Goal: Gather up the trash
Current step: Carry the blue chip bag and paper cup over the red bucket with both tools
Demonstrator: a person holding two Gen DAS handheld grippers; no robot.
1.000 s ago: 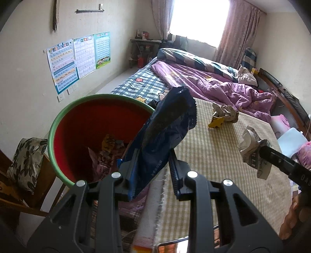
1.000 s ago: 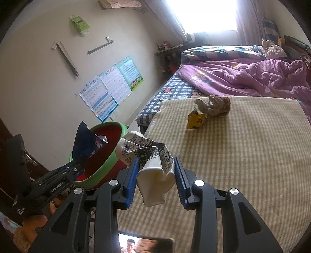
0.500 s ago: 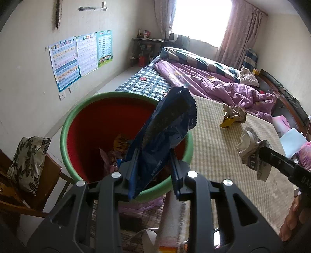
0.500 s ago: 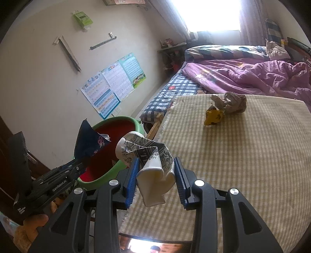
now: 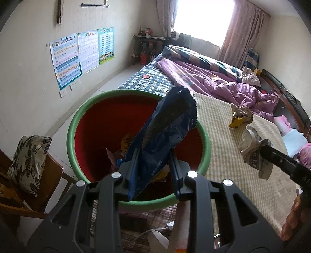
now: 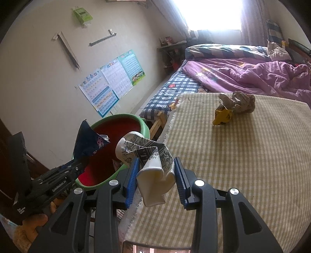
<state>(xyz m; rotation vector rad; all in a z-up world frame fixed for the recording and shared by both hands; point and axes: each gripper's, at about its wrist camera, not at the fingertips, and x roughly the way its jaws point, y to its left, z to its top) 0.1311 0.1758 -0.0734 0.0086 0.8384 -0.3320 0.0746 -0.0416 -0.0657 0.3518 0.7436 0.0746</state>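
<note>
Over the bin (image 5: 136,204), the left gripper (image 5: 153,167) is clamped on a blue wrapper (image 5: 165,126), ready to drop onto trash already lying at the bottom. Just beside the bin, above the mat's (image 6: 252,165) edge, the right gripper (image 6: 156,175) is clamped on a crushed cup (image 6: 147,155). Well beyond the bin, crumpled paper and a yellow wrapper (image 6: 222,116) lie on the mat, not yet collected.

Daylit bedroom, blown-out white glare at the window (image 5: 202,17) washing the curtains (image 5: 243,29) beside it, soft dim shadow inside the red bin (image 5: 108,124) far from the window, strong fisheye bending with black vignette corners, sharp focus throughout.
</note>
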